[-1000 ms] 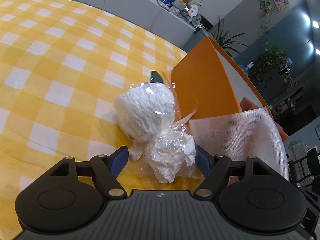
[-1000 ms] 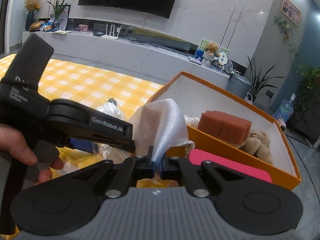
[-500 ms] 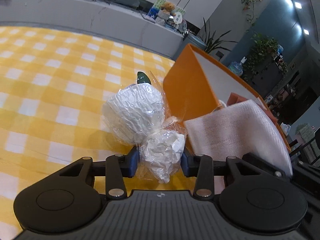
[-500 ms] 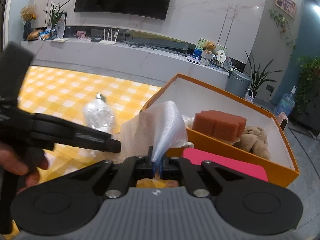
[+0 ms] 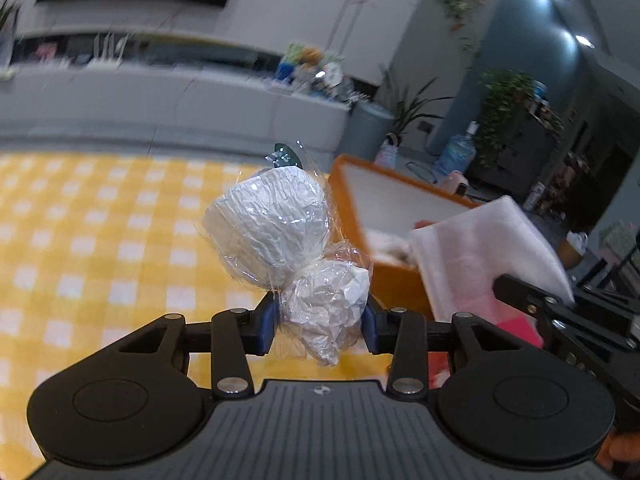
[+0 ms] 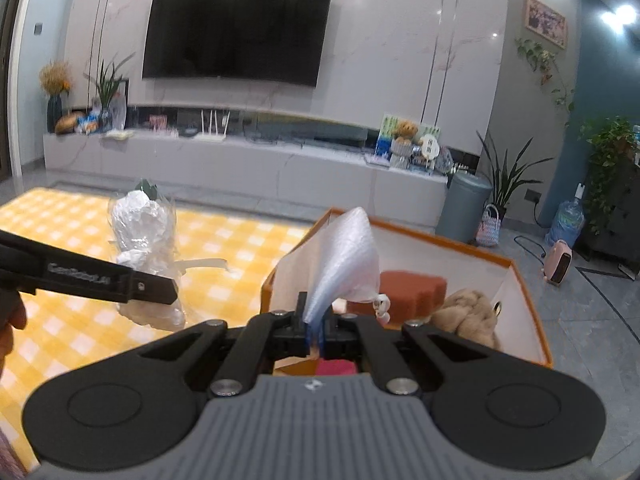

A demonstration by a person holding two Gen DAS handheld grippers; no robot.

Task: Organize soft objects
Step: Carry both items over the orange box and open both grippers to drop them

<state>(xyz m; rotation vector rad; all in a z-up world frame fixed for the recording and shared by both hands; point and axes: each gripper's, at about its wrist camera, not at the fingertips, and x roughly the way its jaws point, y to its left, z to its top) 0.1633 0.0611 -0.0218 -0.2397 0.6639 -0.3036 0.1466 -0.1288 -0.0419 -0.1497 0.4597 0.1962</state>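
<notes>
The left gripper (image 5: 320, 330) is clamped on the lower, crumpled lobe of a cellophane-wrapped white paper bundle (image 5: 280, 240). Its blue pads press the wrapping from both sides, and the fuller upper lobe with its dark green tip rises beyond the fingertips. Pinching the narrow part likely gives a firm hold without crushing the larger lobe. In the right wrist view the bundle hangs clear of the yellow checked cloth (image 6: 224, 256), to the left of the orange box (image 6: 532, 320) and short of its near corner.

The right gripper (image 6: 314, 330) has its jaws fully together on the bottom edge of a thin white foam sheet (image 6: 344, 252). The sheet stands up from the fingertips in a loose cone over the box's near left corner; gripped by an edge, it can probably be lowered in without the gripper entering the box.

Inside the box, beyond the sheet, lie a rust-orange sponge block (image 6: 412, 288) and, to its right, a tan plush toy (image 6: 468, 312). A pink pad (image 6: 336, 367) shows under the fingers at the near wall. Both held items look bound for this box, and neither is inside it yet.
</notes>
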